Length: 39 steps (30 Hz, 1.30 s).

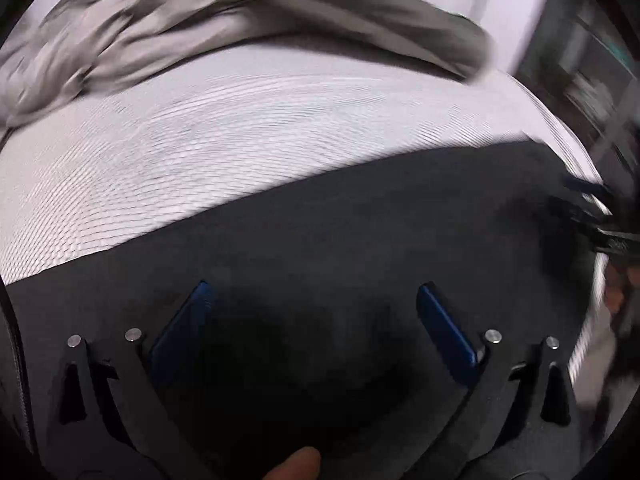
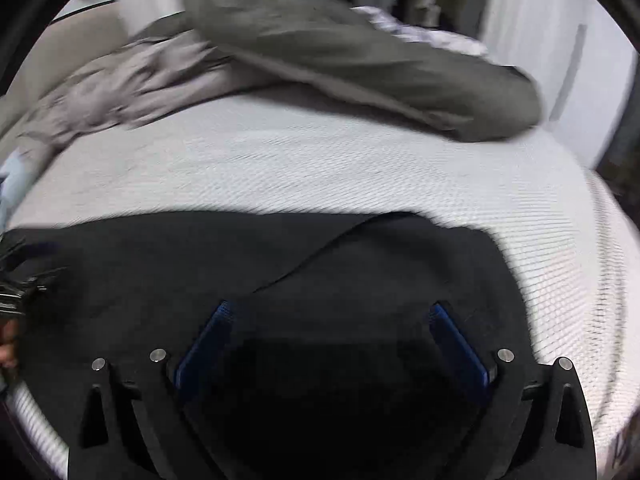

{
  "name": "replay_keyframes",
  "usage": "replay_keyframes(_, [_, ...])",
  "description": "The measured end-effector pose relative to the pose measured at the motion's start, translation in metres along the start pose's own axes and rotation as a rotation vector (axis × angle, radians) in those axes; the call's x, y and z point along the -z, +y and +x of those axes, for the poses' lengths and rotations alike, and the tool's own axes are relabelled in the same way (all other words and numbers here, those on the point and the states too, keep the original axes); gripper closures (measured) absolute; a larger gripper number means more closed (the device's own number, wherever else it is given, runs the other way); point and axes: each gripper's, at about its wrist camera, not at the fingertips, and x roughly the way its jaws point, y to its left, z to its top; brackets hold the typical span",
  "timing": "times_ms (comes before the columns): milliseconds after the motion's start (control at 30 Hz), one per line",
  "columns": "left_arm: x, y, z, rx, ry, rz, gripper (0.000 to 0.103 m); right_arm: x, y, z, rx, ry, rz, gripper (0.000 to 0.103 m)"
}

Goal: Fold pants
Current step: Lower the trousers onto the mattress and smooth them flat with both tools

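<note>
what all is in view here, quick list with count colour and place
pants: one, black, spread flat on the near part of the bed, under both grippers
bed cover: one, white, textured, under everything
blanket: one, olive grey, bunched at the far side
sheet: one, pale grey, crumpled far left beside the blanket
left gripper: one, black with blue pads, open over the pants
right gripper: one, black with blue pads, open over the pants

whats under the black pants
The black pants lie flat on the white textured bed cover, which shows bare all along their far edge. Whatever the cloth itself covers cannot be seen. Both grippers hover open above them.
</note>
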Motion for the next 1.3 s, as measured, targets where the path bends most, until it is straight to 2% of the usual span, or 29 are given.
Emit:
replay_keyframes(67, [0.013, -0.018, 0.015, 0.058, 0.075, 0.036, 0.001, 0.012, 0.021, 0.009, -0.029, 0.038, -0.058, 0.002])
replay_keyframes(100, [0.017, -0.023, 0.02, 0.052, 0.101, 0.038, 0.001, 0.019, 0.027, 0.02, -0.023, 0.077, -0.085, 0.002])
replay_keyframes(133, [0.023, -0.029, 0.03, 0.001, 0.122, 0.066, 0.001, 0.026, 0.032, 0.038, 0.007, 0.132, -0.119, 0.003])
replay_keyframes(167, [0.026, -0.035, 0.03, -0.017, 0.117, 0.087, 0.0, 0.032, 0.035, 0.046, 0.041, 0.149, -0.15, 0.002])
replay_keyframes(233, [0.027, -0.037, 0.026, -0.016, 0.102, 0.095, 0.0, 0.034, 0.033, 0.04, 0.051, 0.118, -0.174, 0.002])
replay_keyframes(300, [0.028, -0.034, 0.024, 0.002, 0.102, 0.075, 0.0, 0.035, 0.015, 0.03, 0.154, 0.101, -0.162, 0.003])
replay_keyframes(367, [0.029, -0.035, 0.023, 0.004, 0.1, 0.071, 0.0, 0.043, -0.005, 0.021, 0.162, 0.087, -0.121, 0.003])
replay_keyframes(433, [0.029, -0.039, 0.022, -0.009, 0.101, 0.08, 0.0, 0.049, -0.024, 0.018, 0.244, 0.081, -0.081, 0.003])
replay_keyframes(500, [0.026, -0.038, 0.021, -0.017, 0.101, 0.076, 0.0, 0.052, -0.036, 0.009, 0.243, 0.071, -0.02, 0.003])
replay_keyframes(567, [0.024, -0.037, 0.013, -0.023, 0.088, 0.05, 0.002, 0.052, -0.028, -0.006, 0.249, 0.031, -0.017, 0.002])
replay_keyframes(667, [0.035, -0.053, -0.018, 0.057, 0.019, 0.085, 0.001, 0.056, -0.003, -0.034, 0.093, -0.031, -0.063, 0.002])
replay_keyframes(767, [0.052, -0.078, -0.022, 0.095, 0.03, 0.153, 0.001, 0.063, 0.037, -0.034, -0.045, -0.022, -0.166, 0.002])
replay_keyframes(833, [0.063, -0.083, -0.007, 0.087, 0.091, 0.181, 0.001, 0.072, 0.056, -0.012, -0.049, 0.045, -0.242, 0.002])
replay_keyframes(867, [0.066, -0.077, -0.002, 0.09, 0.097, 0.18, 0.0, 0.075, 0.056, -0.001, -0.034, 0.074, -0.263, 0.003])
replay_keyframes(933, [0.067, -0.073, -0.004, 0.115, 0.082, 0.172, 0.0, 0.078, 0.042, 0.003, -0.047, 0.078, -0.249, 0.003])
replay_keyframes(1067, [0.074, -0.047, -0.012, 0.098, 0.084, 0.155, 0.0, 0.083, -0.015, -0.021, 0.101, 0.061, -0.168, 0.005])
replay_keyframes(1133, [0.077, -0.038, -0.015, 0.089, 0.082, 0.153, 0.0, 0.088, -0.035, -0.027, 0.235, 0.057, -0.137, 0.002])
replay_keyframes(1233, [0.077, -0.031, -0.022, 0.057, 0.08, 0.139, 0.0, 0.087, -0.045, -0.041, 0.25, 0.038, -0.082, 0.002])
replay_keyframes(1300, [0.074, -0.037, -0.031, 0.067, 0.052, 0.131, 0.001, 0.079, -0.029, -0.054, 0.196, -0.018, -0.081, 0.002])
